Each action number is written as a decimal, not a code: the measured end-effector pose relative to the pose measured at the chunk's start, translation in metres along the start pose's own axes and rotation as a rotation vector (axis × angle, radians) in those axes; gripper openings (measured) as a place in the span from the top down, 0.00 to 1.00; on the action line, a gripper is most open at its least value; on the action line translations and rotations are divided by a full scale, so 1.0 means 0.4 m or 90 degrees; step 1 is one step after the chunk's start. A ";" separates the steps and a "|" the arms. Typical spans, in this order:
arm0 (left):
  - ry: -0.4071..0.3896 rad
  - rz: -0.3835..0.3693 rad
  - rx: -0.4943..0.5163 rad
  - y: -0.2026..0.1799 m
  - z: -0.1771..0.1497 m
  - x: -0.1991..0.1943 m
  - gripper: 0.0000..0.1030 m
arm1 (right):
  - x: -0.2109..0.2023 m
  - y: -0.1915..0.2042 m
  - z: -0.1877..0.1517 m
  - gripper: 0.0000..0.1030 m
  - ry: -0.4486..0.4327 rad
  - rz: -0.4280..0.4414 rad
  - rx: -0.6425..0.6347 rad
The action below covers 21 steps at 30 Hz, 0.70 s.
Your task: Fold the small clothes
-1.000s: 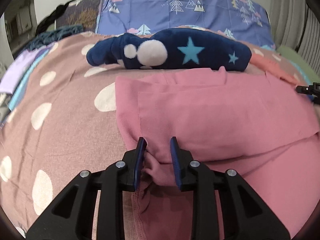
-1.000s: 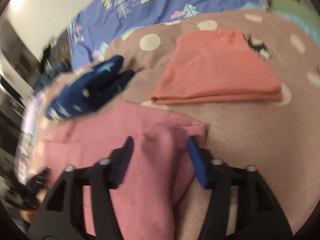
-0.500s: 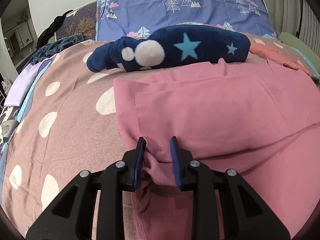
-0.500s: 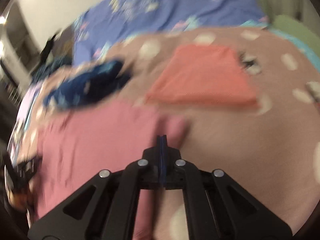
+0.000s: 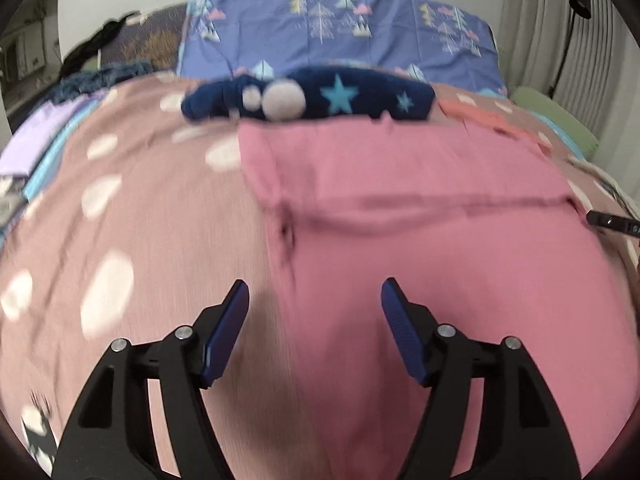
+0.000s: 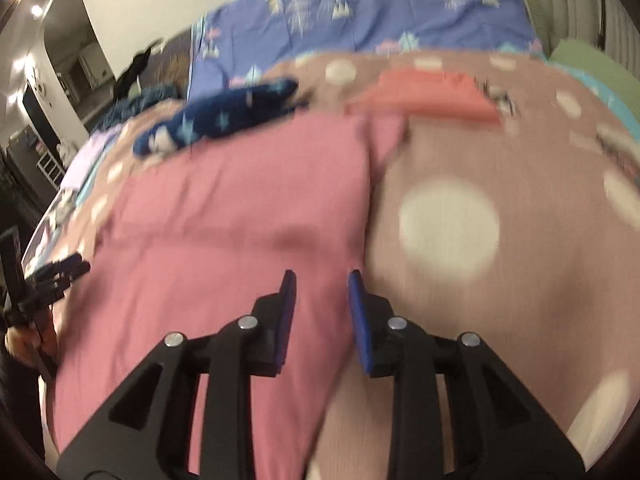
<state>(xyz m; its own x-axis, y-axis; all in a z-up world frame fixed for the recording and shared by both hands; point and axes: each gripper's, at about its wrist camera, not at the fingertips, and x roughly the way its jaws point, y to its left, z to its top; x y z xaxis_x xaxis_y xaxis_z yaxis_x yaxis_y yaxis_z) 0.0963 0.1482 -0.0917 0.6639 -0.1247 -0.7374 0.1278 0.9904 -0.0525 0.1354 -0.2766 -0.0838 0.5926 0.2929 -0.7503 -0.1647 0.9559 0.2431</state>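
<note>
A pink garment (image 5: 420, 200) lies spread on the dotted bedspread, with a folded-over flap across its far half. My left gripper (image 5: 314, 292) hovers over its near left edge, jaws opening wide, nothing pinched between them. In the right wrist view the same pink garment (image 6: 240, 208) fills the left half. My right gripper (image 6: 320, 280) hangs above its right edge, jaws opening a little, the pads clear of the cloth. The left gripper (image 6: 60, 272) shows at the far left edge there.
A navy star-patterned garment (image 5: 320, 98) lies just beyond the pink one. A folded coral garment (image 6: 424, 94) sits further right. The dotted brown bedspread (image 6: 500, 280) surrounds them, with a blue tree-print pillow (image 5: 340, 28) at the head and a green cloth (image 6: 592, 64) at the right.
Both grippers let go of the pink garment and opened, then pulled back toward the near side. The fold they carried now lies flat across the garment.
</note>
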 end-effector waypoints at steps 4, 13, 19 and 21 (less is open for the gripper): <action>0.019 -0.029 -0.018 0.011 -0.052 -0.029 0.25 | -0.038 -0.004 -0.076 0.70 -0.007 0.017 0.021; 0.034 -0.059 -0.054 0.017 -0.135 -0.090 0.51 | -0.090 -0.012 -0.170 0.64 0.002 0.076 0.061; 0.046 -0.119 -0.070 0.045 -0.220 -0.154 0.90 | -0.132 -0.023 -0.235 0.64 0.010 0.116 0.076; 0.043 -0.142 -0.064 0.043 -0.255 -0.180 0.90 | -0.148 -0.023 -0.260 0.64 0.014 0.131 0.079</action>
<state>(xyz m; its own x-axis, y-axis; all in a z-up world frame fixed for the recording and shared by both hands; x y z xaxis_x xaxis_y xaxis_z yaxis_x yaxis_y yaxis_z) -0.0245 0.1801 -0.1080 0.5756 -0.3405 -0.7434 0.1896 0.9400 -0.2837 0.0198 -0.3007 -0.1054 0.5391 0.4825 -0.6903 -0.1810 0.8668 0.4646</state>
